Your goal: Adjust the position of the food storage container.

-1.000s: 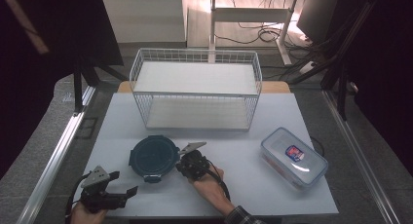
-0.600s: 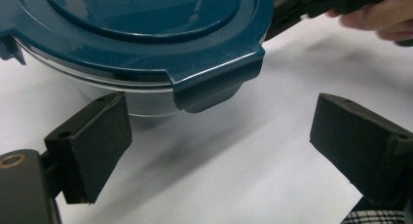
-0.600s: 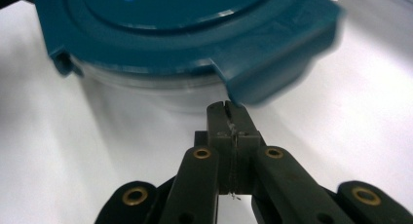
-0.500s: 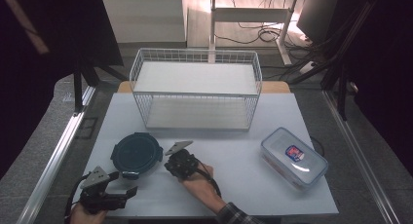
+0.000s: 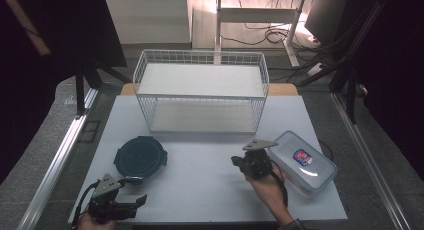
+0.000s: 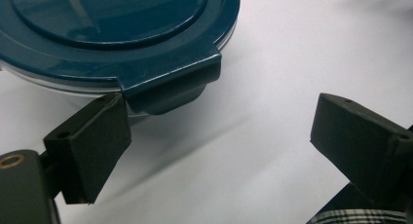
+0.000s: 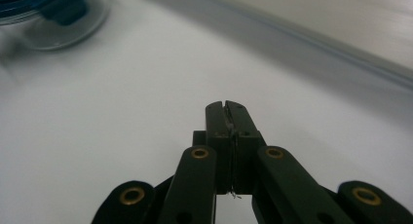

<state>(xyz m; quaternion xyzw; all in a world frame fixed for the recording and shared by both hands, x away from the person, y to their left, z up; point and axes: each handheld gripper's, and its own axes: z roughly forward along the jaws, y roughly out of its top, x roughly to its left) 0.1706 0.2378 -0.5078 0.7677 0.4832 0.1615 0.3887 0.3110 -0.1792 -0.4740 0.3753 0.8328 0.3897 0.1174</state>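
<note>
A round container with a dark blue clip lid (image 5: 140,156) sits on the white table top at the front left. My left gripper (image 5: 136,190) lies just in front of it, jaws open and holding nothing. In the left gripper view the lid's clip tab (image 6: 170,90) hangs right beside the left pad (image 6: 92,146), and the right pad (image 6: 360,136) stands far off over bare table. My right gripper (image 5: 235,161) is shut and empty, held in a hand next to a clear rectangular box (image 5: 302,162). Its tips (image 7: 226,107) are pressed together over bare table, and the blue container (image 7: 29,5) is blurred far off.
A white wire basket (image 5: 200,90) stands at the back middle of the table (image 5: 200,190). The clear rectangular box with a blue label lies at the front right, close to the table's right edge. A metal rail (image 5: 60,155) runs along the left side.
The round container slid a little to the left early on and then stayed. My right gripper has since swung away to the right, up to the clear box. The left gripper kept still.
</note>
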